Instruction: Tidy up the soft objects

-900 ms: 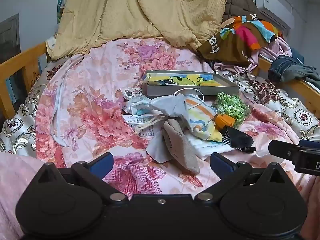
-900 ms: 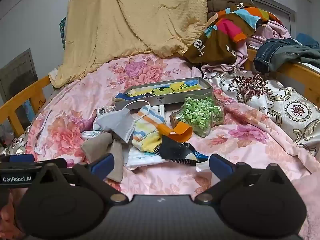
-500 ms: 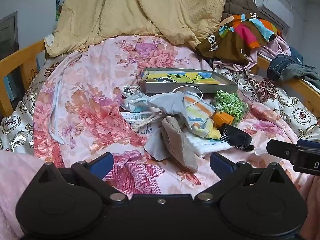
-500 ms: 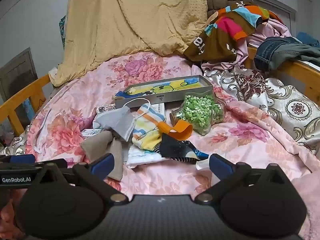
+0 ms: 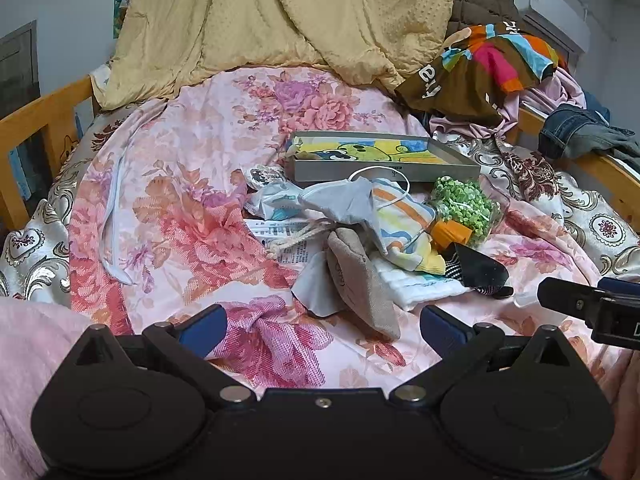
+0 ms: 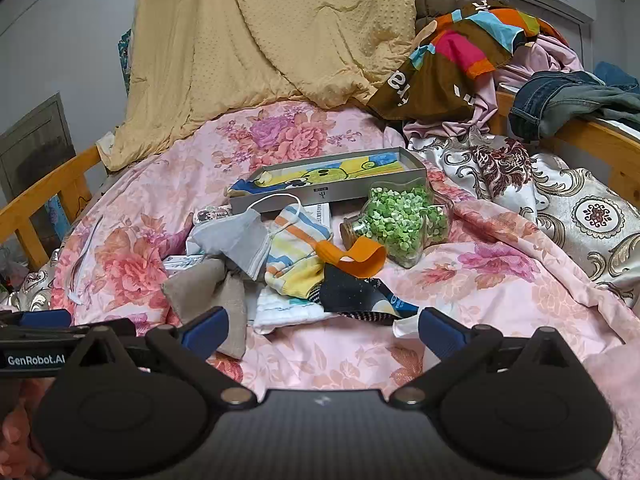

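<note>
A heap of small soft things lies on the floral bedspread (image 5: 192,208): a grey face mask (image 5: 344,202) (image 6: 236,240), a striped cloth (image 5: 404,224) (image 6: 296,252), a tan sock (image 5: 360,284) (image 6: 216,292), a white towel (image 5: 416,284) (image 6: 280,312) and a dark sock (image 5: 476,268) (image 6: 356,294). A grey box (image 5: 384,170) (image 6: 280,200) holding a yellow cartoon cloth lies behind the heap. My left gripper (image 5: 322,326) is open and empty just short of the tan sock. My right gripper (image 6: 322,328) is open and empty just short of the white towel.
A jar of green stars (image 5: 464,204) (image 6: 404,224) with an orange strap (image 6: 356,256) lies right of the heap. A yellow quilt (image 5: 280,20) and piled clothes (image 6: 460,60) sit at the back. Wooden rails (image 5: 36,120) (image 6: 592,136) edge the bed.
Both grippers have moved slightly forward toward the heap; both stay open and empty. Nothing on the bed has moved.
</note>
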`<state>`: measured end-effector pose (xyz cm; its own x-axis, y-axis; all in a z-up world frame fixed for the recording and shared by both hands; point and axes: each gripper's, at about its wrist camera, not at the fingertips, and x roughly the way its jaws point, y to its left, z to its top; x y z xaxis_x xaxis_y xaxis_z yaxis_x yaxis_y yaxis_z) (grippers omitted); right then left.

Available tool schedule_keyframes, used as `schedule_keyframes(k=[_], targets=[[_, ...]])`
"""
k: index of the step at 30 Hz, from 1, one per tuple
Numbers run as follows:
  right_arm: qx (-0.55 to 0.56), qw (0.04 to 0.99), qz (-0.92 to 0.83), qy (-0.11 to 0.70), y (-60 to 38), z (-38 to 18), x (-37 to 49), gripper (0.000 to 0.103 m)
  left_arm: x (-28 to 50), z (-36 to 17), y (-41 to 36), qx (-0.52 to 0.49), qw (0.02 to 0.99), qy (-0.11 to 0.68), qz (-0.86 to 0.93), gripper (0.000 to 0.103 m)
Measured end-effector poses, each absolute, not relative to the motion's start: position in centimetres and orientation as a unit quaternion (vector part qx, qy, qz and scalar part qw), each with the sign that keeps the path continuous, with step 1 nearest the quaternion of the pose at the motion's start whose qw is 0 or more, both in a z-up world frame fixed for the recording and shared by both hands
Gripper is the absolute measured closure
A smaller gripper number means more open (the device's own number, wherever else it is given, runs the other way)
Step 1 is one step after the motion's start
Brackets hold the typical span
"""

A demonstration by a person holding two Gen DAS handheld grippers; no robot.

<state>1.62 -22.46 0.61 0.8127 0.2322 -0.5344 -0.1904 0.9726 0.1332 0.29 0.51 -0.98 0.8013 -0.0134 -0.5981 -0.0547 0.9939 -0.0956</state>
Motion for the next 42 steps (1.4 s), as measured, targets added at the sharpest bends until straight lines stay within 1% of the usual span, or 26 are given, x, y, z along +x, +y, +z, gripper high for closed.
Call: schedule_keyframes(k=[42], targets=[[0.04, 0.95, 0.112, 0.288, -22.63, 0.64, 1.74, 0.0, 0.49, -0.82, 0.33, -0.054, 0.946, 0.32, 0.012, 0.001]])
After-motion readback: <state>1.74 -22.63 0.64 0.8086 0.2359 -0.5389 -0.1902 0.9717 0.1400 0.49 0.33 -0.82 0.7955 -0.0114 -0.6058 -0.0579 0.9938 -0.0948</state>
